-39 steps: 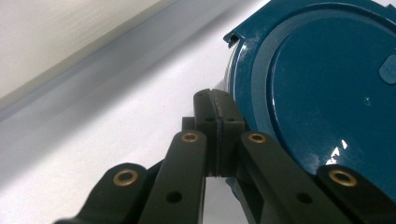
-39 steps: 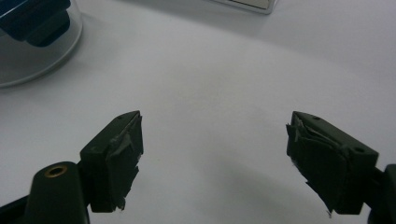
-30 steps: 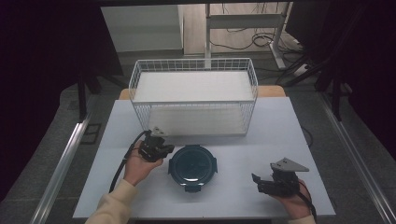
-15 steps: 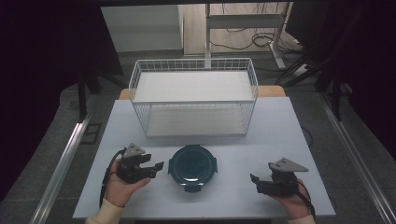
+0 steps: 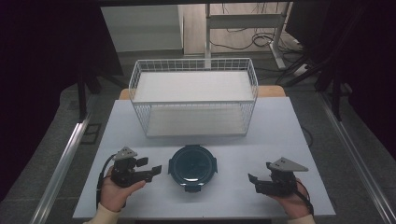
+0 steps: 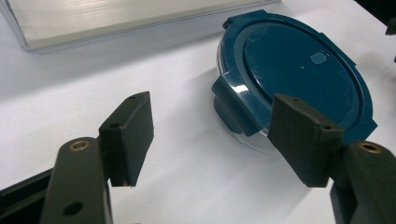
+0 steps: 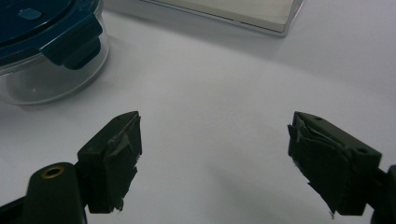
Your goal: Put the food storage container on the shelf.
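- The left gripper (image 5: 150,166) has drawn back from beside the round container (image 5: 192,167): a second ago it sat close against the container's left rim, farther up the table
- It then swung out toward the table's left edge and has since come part of the way back, now lying just left of the container and apart from it, jaws spread
- The left hand (image 5: 116,189) sits lower, nearer the front edge
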Motion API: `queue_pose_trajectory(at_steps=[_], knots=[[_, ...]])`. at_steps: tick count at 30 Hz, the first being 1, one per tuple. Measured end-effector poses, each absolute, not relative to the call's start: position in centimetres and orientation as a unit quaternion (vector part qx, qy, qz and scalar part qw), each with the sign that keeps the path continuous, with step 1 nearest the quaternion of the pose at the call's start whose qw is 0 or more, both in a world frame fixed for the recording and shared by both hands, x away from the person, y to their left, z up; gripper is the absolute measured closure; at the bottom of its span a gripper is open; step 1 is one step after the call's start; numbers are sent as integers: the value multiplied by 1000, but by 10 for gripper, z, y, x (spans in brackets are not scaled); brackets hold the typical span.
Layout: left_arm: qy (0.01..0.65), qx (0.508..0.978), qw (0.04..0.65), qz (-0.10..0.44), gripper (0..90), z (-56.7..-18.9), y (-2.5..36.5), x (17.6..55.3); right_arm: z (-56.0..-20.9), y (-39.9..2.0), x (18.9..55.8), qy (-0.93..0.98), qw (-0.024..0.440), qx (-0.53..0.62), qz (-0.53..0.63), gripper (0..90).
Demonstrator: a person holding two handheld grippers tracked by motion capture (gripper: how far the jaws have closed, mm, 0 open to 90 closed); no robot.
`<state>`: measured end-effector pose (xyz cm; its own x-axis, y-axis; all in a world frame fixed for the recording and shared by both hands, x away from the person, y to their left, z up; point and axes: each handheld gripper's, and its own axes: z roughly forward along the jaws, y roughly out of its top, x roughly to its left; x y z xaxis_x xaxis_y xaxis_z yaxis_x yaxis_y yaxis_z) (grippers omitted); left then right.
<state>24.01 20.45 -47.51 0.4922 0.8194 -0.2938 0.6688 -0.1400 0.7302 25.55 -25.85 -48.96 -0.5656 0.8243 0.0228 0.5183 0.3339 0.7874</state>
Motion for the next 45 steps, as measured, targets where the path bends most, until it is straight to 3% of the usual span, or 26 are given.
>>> queue_pose_trajectory(at_steps=[8,26,38,45], knots=[[492,750,434,88,294,-470,208,237,-486,-257,255,788,196,425,401,169],[513,730,449,41,202,-463,204,246,-451,-208,270,779,111,444,430,162],[523,725,448,9,187,-473,195,253,-464,-176,289,755,39,475,450,155],[528,719,451,-40,172,-488,190,257,-477,-160,289,764,4,470,442,145]])
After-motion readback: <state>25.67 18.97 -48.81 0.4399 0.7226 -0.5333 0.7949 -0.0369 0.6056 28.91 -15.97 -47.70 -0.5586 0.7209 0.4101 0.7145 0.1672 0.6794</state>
